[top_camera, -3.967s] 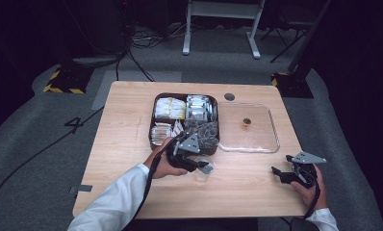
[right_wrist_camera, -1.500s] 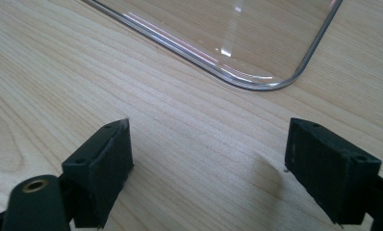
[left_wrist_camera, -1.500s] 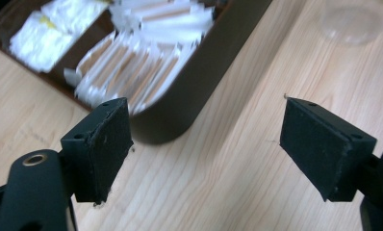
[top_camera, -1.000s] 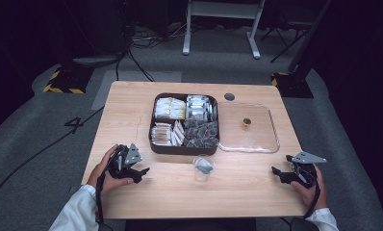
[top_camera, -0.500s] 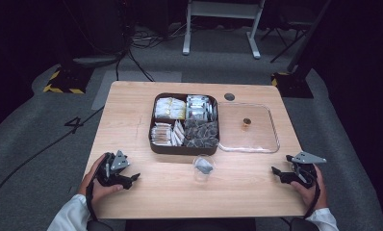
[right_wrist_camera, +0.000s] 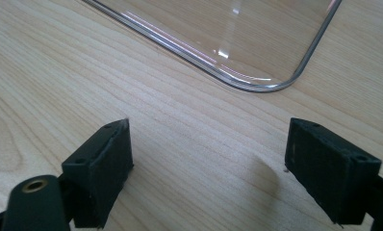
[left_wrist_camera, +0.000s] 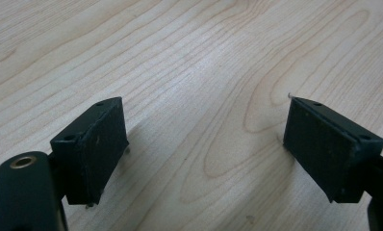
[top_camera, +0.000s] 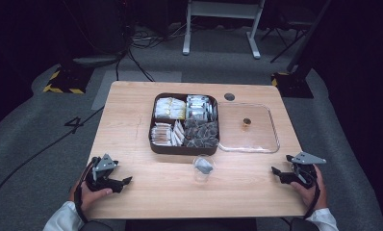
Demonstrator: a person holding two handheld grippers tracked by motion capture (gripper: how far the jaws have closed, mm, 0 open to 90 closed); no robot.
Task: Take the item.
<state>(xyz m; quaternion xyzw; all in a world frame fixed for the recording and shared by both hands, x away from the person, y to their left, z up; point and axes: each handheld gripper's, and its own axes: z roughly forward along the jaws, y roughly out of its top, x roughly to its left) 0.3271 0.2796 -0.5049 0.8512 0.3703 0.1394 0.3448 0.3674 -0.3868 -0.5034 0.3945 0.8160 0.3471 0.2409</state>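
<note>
A dark box (top_camera: 152, 134) with several compartments of packets and tea bags stands mid-table. In front of it is a small clear glass (top_camera: 203, 168) holding a grey tea bag. A clear lid (top_camera: 257, 137) lies flat to the box's right, and its corner (right_wrist_camera: 276, 82) lies ahead of the right gripper. My left gripper (top_camera: 124, 182) rests at the table's front left, open, jaws wide over bare wood (left_wrist_camera: 204, 130). My right gripper (top_camera: 277, 172) rests at the front right, open, nothing between its jaws.
The wooden table (top_camera: 132, 115) has a round cable hole (top_camera: 229, 96) at the back right. A small brown knob (top_camera: 247, 122) sits on the lid. Grey floor, cables and a stand's legs lie beyond the table.
The left gripper left the glass by the box and pulled back to the front left of the table, then slid slightly right. The tea bag stays in the glass. Right gripper unmoved.
</note>
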